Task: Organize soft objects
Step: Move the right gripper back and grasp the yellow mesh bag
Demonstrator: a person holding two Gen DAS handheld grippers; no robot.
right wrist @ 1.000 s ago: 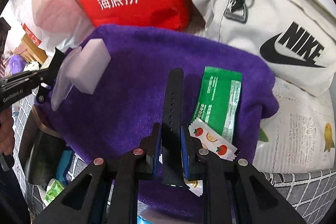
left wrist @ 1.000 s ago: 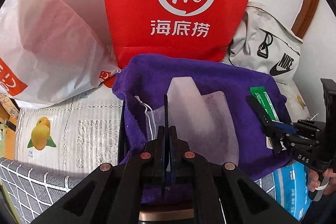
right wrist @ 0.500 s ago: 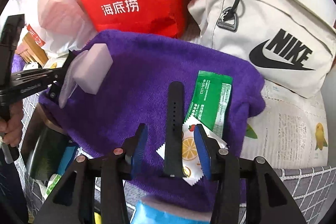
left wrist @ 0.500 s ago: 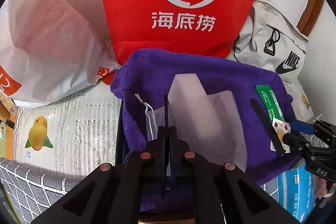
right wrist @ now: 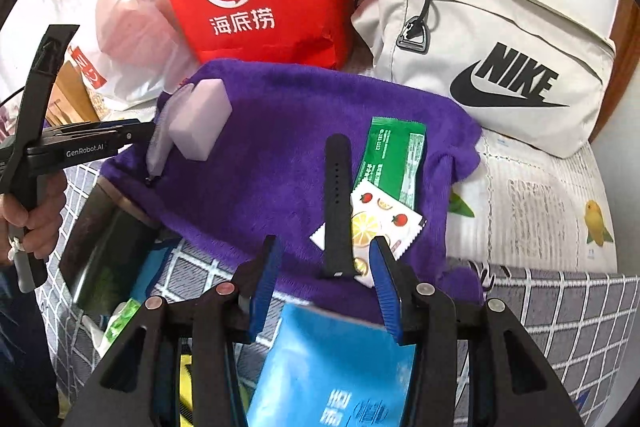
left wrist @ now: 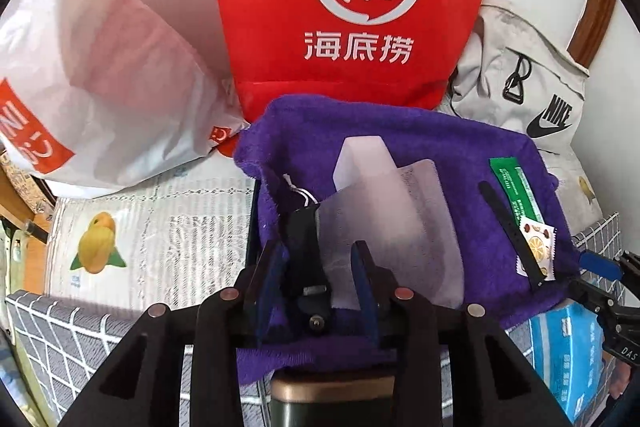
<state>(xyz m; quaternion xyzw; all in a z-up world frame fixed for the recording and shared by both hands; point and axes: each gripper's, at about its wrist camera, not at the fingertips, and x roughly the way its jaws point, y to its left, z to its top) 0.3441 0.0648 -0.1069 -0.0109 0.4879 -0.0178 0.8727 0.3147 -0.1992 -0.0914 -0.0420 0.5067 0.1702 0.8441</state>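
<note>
Our left tool (left wrist: pixel 320 267) is opening, mesh pouch (left wrist: pixel 400 223) and black clip between its pads; right tool (right wrist: pixel 326 279) stands open, empty; black strap (right wrist: pixel 337 203) just ahead on the purple towel (right wrist: pixel 260 167).

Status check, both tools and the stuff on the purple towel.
Left tool opening, mesh pouch between jaws. Right tool open, empty. Black strap lying on purple towel.
</note>
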